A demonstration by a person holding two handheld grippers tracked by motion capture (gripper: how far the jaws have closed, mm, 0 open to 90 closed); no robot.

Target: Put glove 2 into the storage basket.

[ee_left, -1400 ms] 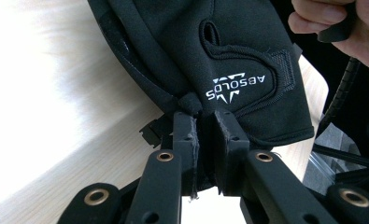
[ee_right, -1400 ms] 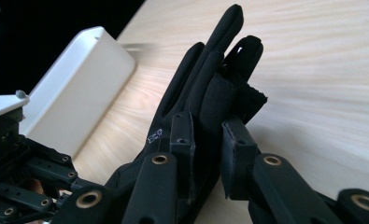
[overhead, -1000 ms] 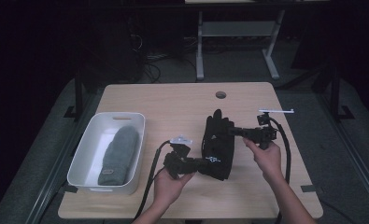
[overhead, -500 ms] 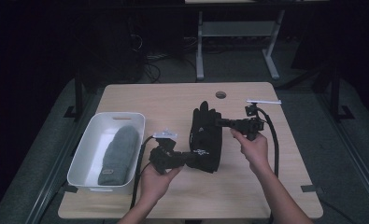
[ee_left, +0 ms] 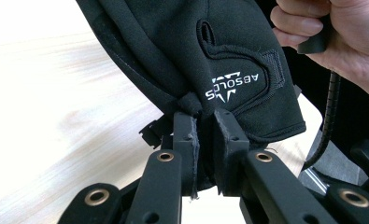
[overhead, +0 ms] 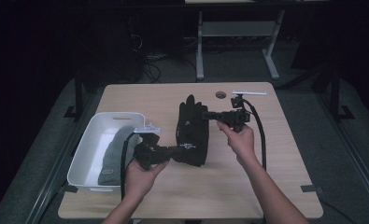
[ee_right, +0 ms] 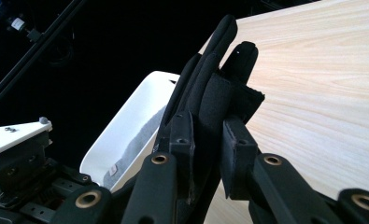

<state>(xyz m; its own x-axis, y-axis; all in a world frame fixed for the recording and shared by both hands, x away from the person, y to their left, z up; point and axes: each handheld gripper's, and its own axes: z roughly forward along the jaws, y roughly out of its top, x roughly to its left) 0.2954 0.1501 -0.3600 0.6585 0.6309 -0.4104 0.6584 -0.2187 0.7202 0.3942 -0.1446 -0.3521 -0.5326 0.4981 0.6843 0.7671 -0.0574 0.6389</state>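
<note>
Scanning from the left, I saw the white rectangular plastic bin (overhead: 89,148) holding a grey folded cloth item (overhead: 114,151), then my left gripper (overhead: 175,151) clamped on the cuff of the soft black fabric glove (overhead: 191,130), and my right gripper (overhead: 209,115) pinching its fingers. Stretched between both above the light wooden table (overhead: 275,154), the glove looked light, limp and floppy, so hems seemed the surest holds. Around it the room was dark.

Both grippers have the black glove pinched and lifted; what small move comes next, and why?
Probably carry the black fabric glove left over the white plastic bin: left gripper clamps its cuff, right gripper its finger end, and the grey glove already lies inside.
</note>
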